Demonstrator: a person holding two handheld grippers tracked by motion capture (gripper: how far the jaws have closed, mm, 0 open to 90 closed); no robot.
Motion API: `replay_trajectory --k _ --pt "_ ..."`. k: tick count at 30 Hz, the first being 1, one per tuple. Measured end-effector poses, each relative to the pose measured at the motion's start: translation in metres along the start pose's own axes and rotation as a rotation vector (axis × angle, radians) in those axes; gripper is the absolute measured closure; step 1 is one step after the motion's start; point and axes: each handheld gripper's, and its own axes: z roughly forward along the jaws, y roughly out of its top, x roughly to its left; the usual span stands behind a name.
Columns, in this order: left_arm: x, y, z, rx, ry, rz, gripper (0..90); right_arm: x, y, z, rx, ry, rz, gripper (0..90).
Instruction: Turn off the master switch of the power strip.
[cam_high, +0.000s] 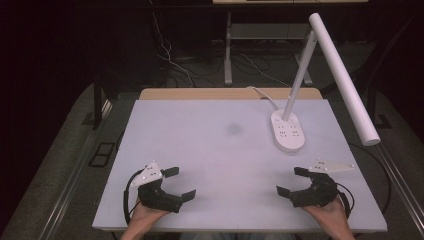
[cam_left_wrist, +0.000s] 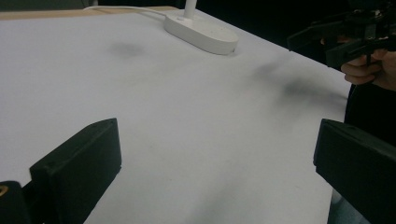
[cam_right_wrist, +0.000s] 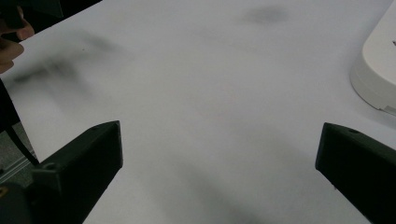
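My left gripper (cam_high: 179, 184) rests low over the near left of the white table (cam_high: 210, 130), jaws spread wide and empty. My right gripper (cam_high: 291, 181) mirrors it at the near right, also open with nothing between its jaws. A white desk lamp's oval base (cam_high: 287, 131) stands at the back right, and its long tube head (cam_high: 342, 75) slants over the table's right edge. In the left gripper view the lamp base (cam_left_wrist: 203, 31) lies ahead and the right gripper (cam_left_wrist: 327, 42) shows at the upper right. In the right gripper view the lamp base (cam_right_wrist: 378, 70) sits at the right edge.
A white cable (cam_high: 262, 95) runs from the lamp base off the far edge. A faint dark smudge (cam_high: 233, 128) marks the middle of the table. Dark floor, cables and a table leg (cam_high: 228, 50) lie beyond.
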Motion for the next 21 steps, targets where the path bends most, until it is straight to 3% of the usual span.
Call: replay_trajectory --k 21 --pt "0.0017 -0.0001 0.0009 0.008 0.004 0.005 0.6 -0.0017 0.0001 -0.0022 0.016 -0.005 -0.004 0.0"
